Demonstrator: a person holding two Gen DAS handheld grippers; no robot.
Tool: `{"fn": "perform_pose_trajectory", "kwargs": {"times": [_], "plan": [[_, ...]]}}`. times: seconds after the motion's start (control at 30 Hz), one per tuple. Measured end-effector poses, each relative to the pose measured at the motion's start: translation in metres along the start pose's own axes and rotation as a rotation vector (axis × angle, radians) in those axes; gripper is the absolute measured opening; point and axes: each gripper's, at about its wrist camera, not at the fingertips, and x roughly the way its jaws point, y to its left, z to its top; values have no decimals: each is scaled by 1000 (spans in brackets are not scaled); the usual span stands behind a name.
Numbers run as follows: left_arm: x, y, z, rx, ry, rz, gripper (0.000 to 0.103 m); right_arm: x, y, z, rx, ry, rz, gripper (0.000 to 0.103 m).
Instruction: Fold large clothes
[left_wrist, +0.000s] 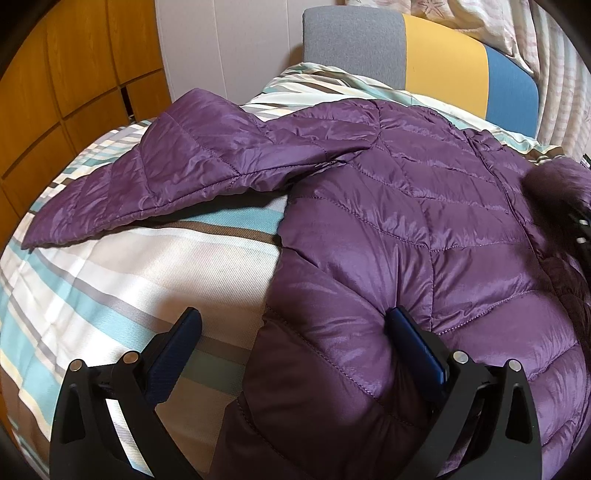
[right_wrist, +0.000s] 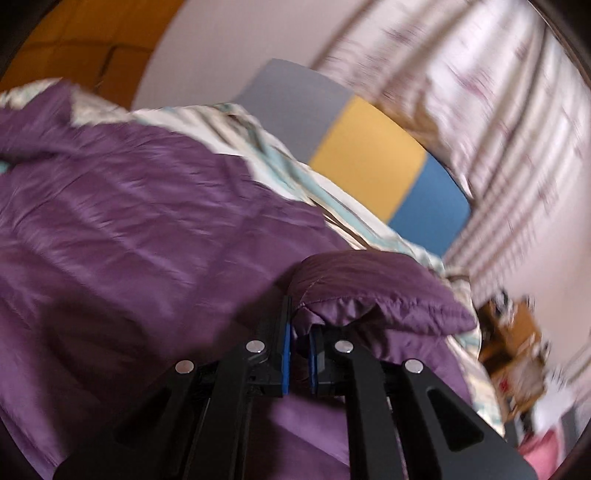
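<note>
We see a purple quilted jacket (left_wrist: 406, 206) spread on a bed with a striped cover (left_wrist: 110, 280), its back panel up. One sleeve (left_wrist: 159, 177) lies stretched out to the left in the left wrist view, resting on the cover well clear of the body.

Our left tongs (left_wrist: 295, 325) stand wide apart. The left finger (left_wrist: 177, 350) hangs over bare cover; the right finger (left_wrist: 410, 343) presses into the jacket's lower edge, where the fabric dimples around its blue pad. The side edge of the jacket runs between the two fingers, yet nothing is pinched — the gap is far wider than the cloth.

Our right tongs (right_wrist: 301, 354) are together and clamped on a bunched fold of the jacket (right_wrist: 369, 295), which looks like a cuff or sleeve end, though the blur keeps us from saying which. The fold rises out of the narrow slit between the blue pads (right_wrist: 286, 350) and droops to the right. That whole view is smeared, so fine detail is lost. At the far right edge of the left wrist view a dark furry trim (left_wrist: 554, 184) of the jacket shows beside a bit of black hardware — too little for us to tell what it is.

Behind the bed stand a headboard (left_wrist: 443, 62) in grey, yellow and blue panels, a striped curtain (right_wrist: 498, 129) and orange wooden cabinets (left_wrist: 74, 74).
</note>
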Motion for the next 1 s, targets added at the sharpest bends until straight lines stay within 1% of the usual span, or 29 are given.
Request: {"fn": "perform_pose_trajectory", "kwargs": {"times": [0.07, 0.13, 0.17, 0.2, 0.23, 0.3, 0.37, 0.43, 0.47, 0.5, 0.53, 0.57, 0.63, 0.67, 0.7, 0.73, 0.77, 0.83, 0.9, 0.93, 0.97, 1.0], "plan": [[0, 0, 0, -2, 1, -3, 100, 5, 24, 5, -88, -4, 6, 7], [0, 1, 0, -6, 1, -8, 100, 11, 49, 4, -219, 3, -12, 13], [0, 1, 0, -7, 0, -9, 100, 18, 68, 0, -323, 20, -36, 13], [0, 1, 0, -8, 0, -11, 100, 20, 76, -2, -368, 14, -57, 13], [0, 1, 0, -9, 1, -12, 100, 20, 82, -4, -405, -10, -84, 13], [0, 2, -1, -10, 1, -14, 100, 24, 82, -4, -416, -4, -87, 13], [0, 1, 0, -9, 1, -12, 100, 31, 77, -5, -395, 12, -74, 16], [0, 2, 0, -11, 3, -15, 100, 36, 67, -3, -356, 32, -50, 22], [0, 2, 0, -11, 6, -16, 100, 37, 60, 0, -330, 41, -30, 32], [0, 2, 1, -11, 8, -17, 100, 36, 52, 1, -291, 48, -7, 46], [0, 3, 2, -11, 14, -19, 100, 33, 38, 2, -222, 51, 31, 53], [0, 3, 3, -13, 22, -20, 100, 29, 24, 3, -161, 49, 65, 63], [-5, 2, 7, -17, 47, -14, 100, 21, 0, 2, -54, 47, 128, 69], [-7, 1, 10, -18, 55, -12, 100, 19, -17, -3, 18, 55, 153, 74], [-12, -2, 14, -18, 56, -22, 100, 15, -29, -8, 55, 58, 162, 77], [-16, -5, 16, -20, 50, -33, 100, 15, -43, -15, 110, 63, 170, 77], [-22, -8, 20, -25, 41, -45, 100, 14, -47, -16, 139, 68, 168, 78], [-32, -18, 29, -38, 21, -80, 100, 14, -66, -31, 224, 90, 142, 80], [-40, -30, 38, -40, -1, -122, 100, 11, -87, -43, 318, 105, 85, 88], [-42, -40, 44, -31, -16, -137, 100, 8, -97, -45, 352, 110, 66, 89], [-42, -48, 49, -19, -24, -141, 100, 11, -113, -52, 423, 119, 30, 91], [-40, -59, 56, 0, -36, -143, 100, 11, -120, -57, 462, 124, 14, 93]]}}
